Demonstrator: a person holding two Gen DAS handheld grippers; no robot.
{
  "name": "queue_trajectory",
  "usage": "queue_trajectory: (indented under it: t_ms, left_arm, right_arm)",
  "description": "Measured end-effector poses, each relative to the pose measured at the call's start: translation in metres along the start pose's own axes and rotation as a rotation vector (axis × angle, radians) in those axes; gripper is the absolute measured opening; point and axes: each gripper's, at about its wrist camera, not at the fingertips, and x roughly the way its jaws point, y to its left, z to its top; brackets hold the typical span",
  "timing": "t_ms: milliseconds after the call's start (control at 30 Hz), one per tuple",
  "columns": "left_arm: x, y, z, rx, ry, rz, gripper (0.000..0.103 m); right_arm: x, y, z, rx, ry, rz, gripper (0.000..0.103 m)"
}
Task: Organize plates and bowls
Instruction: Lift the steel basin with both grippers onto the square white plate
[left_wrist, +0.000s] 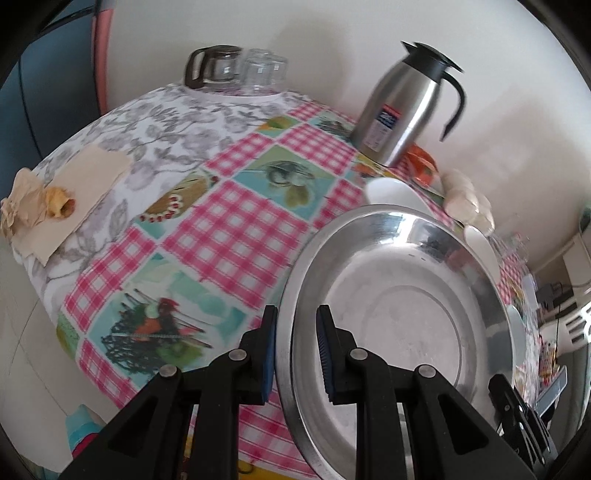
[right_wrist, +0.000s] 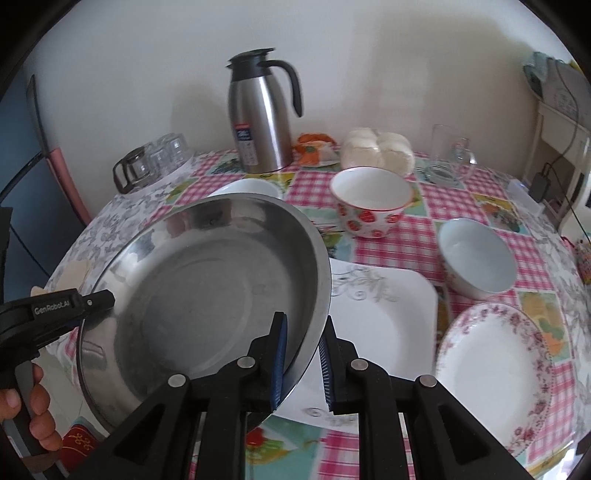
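A large steel plate (left_wrist: 399, 306) hangs tilted above the table, held at both sides. My left gripper (left_wrist: 295, 332) is shut on its left rim, and my right gripper (right_wrist: 303, 343) is shut on its right rim. The same steel plate (right_wrist: 199, 295) fills the left of the right wrist view, with the left gripper (right_wrist: 92, 301) clamped at its far edge. Below it lies a white square plate (right_wrist: 380, 314). A floral round plate (right_wrist: 491, 365), a pale blue bowl (right_wrist: 476, 258), a strawberry bowl (right_wrist: 369, 201) and a white bowl (right_wrist: 245, 188) stand on the table.
A steel thermos jug (right_wrist: 258, 118) stands at the back, with a glass pot and upturned glasses (right_wrist: 155, 158) to its left. A bag of buns (right_wrist: 376, 149) and a glass mug (right_wrist: 448, 155) sit at the back right. Crumpled paper (left_wrist: 33, 206) lies at the table's left edge.
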Motion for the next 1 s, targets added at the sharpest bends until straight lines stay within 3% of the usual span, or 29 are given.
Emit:
queue_trajectory:
  t_ms: [400, 1000]
  left_arm:
    - [0.002, -0.040, -0.017, 0.071, 0.034, -0.030, 0.022]
    - [0.023, -0.086, -0.041, 0.218, 0.131, 0.001, 0.022]
  right_arm:
    - [-0.005, -0.042, -0.007, 0.021, 0.019, -0.068, 0.020]
    - [0.007, -0.085, -0.020, 0.077, 0.098, -0.142, 0.022]
